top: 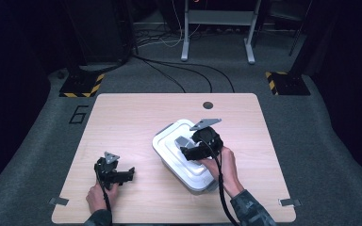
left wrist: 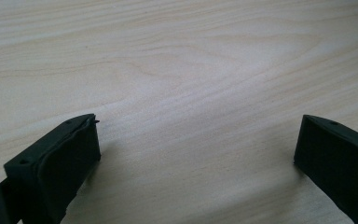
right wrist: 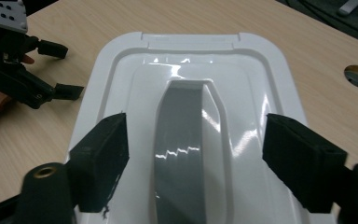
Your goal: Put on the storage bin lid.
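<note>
Left tongs [top: 131, 173] rest low on the near-left of the worktop [top: 122, 117], jaws wide apart with only bare wood between them, well apart from the white box [top: 169, 150]. Right tongs [right wrist: 196, 158] hang over the box lid [right wrist: 121, 70], jaws spread wide on either side of the grey handle [right wrist: 182, 140] set in the lid's recess, pads not pressing on it, nothing held. The box sits closed right of the worktop's centre, lying at a slant; beyond it a small round hole [top: 208, 105] near the far edge.
</note>
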Available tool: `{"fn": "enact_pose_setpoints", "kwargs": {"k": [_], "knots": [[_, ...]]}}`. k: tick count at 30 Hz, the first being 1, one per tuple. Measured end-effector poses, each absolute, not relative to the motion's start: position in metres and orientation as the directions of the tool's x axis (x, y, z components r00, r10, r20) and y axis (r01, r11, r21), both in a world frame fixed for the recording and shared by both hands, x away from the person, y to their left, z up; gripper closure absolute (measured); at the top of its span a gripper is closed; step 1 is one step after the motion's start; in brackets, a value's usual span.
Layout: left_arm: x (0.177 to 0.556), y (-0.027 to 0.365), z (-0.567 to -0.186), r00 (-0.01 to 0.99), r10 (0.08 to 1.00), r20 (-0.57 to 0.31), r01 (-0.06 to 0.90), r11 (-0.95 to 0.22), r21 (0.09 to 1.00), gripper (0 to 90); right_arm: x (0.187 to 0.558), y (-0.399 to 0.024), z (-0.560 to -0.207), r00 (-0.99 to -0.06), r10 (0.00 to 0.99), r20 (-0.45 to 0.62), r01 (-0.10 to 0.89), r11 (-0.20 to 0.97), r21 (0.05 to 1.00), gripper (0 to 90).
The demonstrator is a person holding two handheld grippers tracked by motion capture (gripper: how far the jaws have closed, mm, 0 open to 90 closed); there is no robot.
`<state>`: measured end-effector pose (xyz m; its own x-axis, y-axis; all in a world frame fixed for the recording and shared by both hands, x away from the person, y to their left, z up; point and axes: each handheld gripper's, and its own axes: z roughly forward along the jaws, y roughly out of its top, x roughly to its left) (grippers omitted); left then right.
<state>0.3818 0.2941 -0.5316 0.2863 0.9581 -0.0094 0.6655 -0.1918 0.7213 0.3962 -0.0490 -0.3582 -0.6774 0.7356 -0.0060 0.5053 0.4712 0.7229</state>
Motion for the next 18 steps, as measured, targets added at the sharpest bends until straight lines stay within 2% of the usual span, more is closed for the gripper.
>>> {"fn": "enact_pose_setpoints", "kwargs": {"k": [7, 18], "knots": [[0.382, 0.294, -0.532, 0.287, 0.958, -0.009, 0.665, -0.192, 0.721, 0.0, 0.395, -0.068, -0.348, -0.658, 0.753, -0.013, 0.48, 0.433, 0.763, 6.9], [0.382, 0.294, -0.531, 0.287, 0.958, -0.007, 0.665, -0.193, 0.721, 0.0, 0.398, -0.102, -0.34, -0.592, 0.806, -0.017, 0.479, 0.37, 0.796, 0.0]]}}
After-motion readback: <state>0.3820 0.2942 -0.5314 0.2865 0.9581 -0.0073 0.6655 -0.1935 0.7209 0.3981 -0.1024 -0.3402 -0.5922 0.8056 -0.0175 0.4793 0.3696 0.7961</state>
